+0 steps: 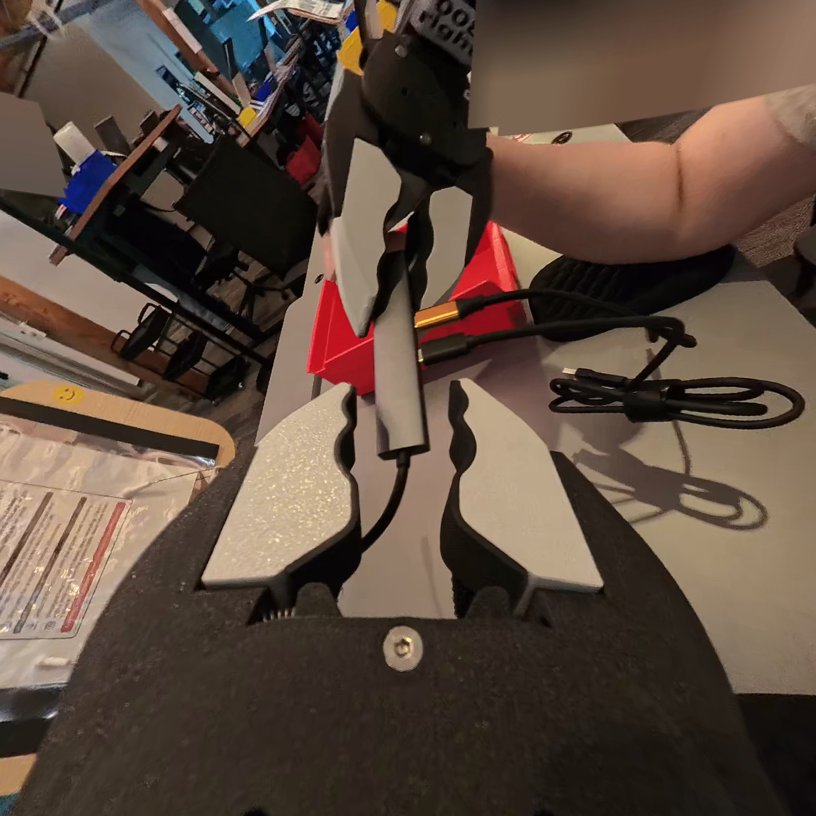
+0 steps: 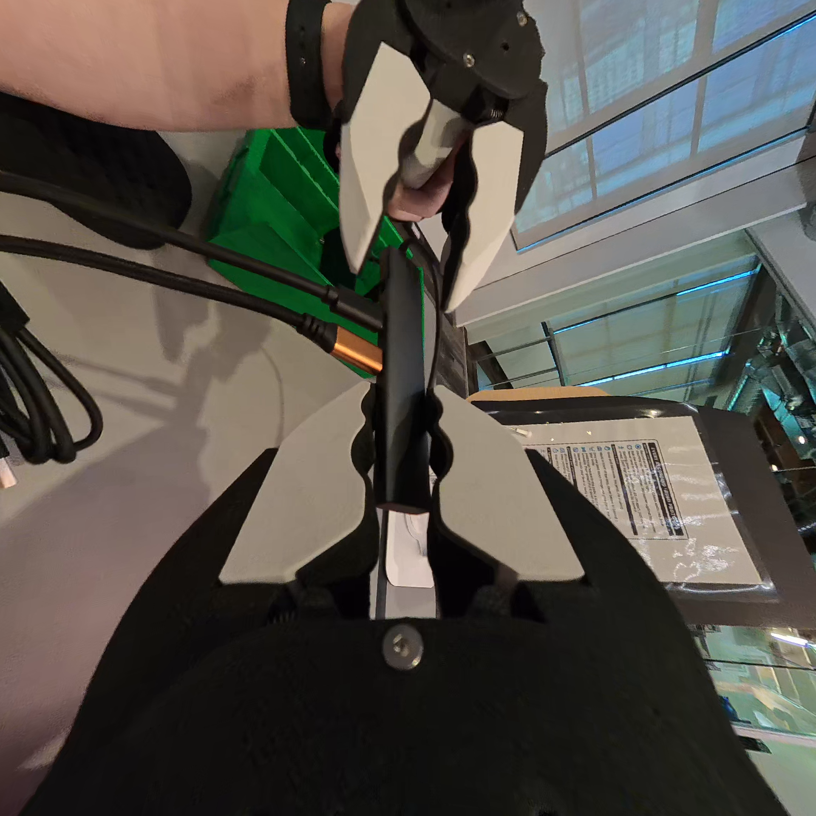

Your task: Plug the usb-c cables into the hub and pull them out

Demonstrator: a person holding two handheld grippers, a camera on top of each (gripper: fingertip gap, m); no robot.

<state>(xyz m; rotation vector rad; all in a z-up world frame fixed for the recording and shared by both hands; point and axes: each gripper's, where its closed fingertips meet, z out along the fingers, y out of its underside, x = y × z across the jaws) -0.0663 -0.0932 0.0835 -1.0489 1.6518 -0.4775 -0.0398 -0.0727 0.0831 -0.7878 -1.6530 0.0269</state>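
Right gripper [image 2: 399, 399], lower centre of its own view: pressed onto the dark hub [image 2: 404, 424], pinching its near end. Left gripper [image 1: 402, 388], lower centre of the left wrist view: spread, with open room on both sides of the hub's [image 1: 399, 375] cabled end, not touching it. Plugged into one long edge of the hub, side by side: copper-collared plug [image 2: 357, 353] and black plug [image 2: 355, 309], cables going off to the frame's left edge. Below, grey counter [image 2: 154, 441], mostly bare. Upper centre, green bin [image 2: 265, 198]; left edge, coiled spare cable [image 2: 39, 397].
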